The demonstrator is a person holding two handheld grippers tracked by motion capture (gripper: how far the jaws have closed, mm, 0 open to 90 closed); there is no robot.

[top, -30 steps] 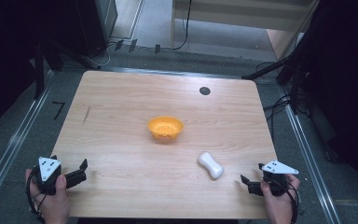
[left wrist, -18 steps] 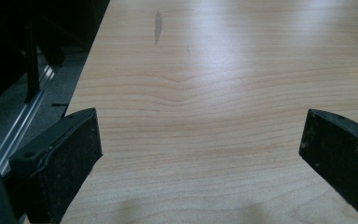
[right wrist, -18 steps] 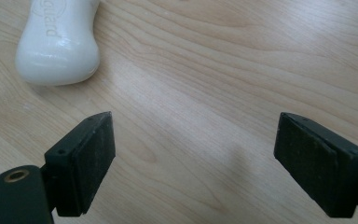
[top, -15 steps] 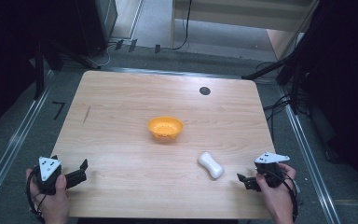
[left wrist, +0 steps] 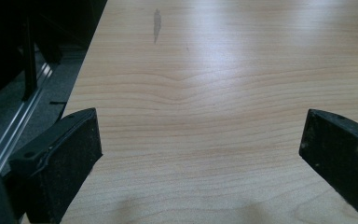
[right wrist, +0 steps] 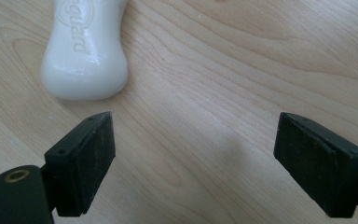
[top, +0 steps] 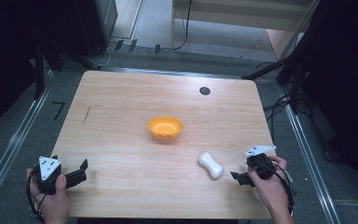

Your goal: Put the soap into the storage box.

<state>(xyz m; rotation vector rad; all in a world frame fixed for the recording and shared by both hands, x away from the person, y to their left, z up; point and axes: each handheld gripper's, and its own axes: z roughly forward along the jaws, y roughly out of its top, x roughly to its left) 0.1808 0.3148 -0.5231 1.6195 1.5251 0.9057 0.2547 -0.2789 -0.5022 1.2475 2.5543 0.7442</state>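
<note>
At lower right of the high view, the right tongs (top: 237,177) stand spread near the white soap bar (top: 210,164); the left tongs (top: 81,169), lower left, gape over bare surface (top: 121,116).

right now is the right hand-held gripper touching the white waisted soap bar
Apart: the right gripper view shows bare wood between the right hand-held gripper and the white waisted soap bar.

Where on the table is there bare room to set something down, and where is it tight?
The left half of the wooden table is bare, from the orange bowl over to the left gripper. The far strip behind the bowl is free but for a small black disc. It is tight near the right gripper, close beside the white soap bar.
</note>
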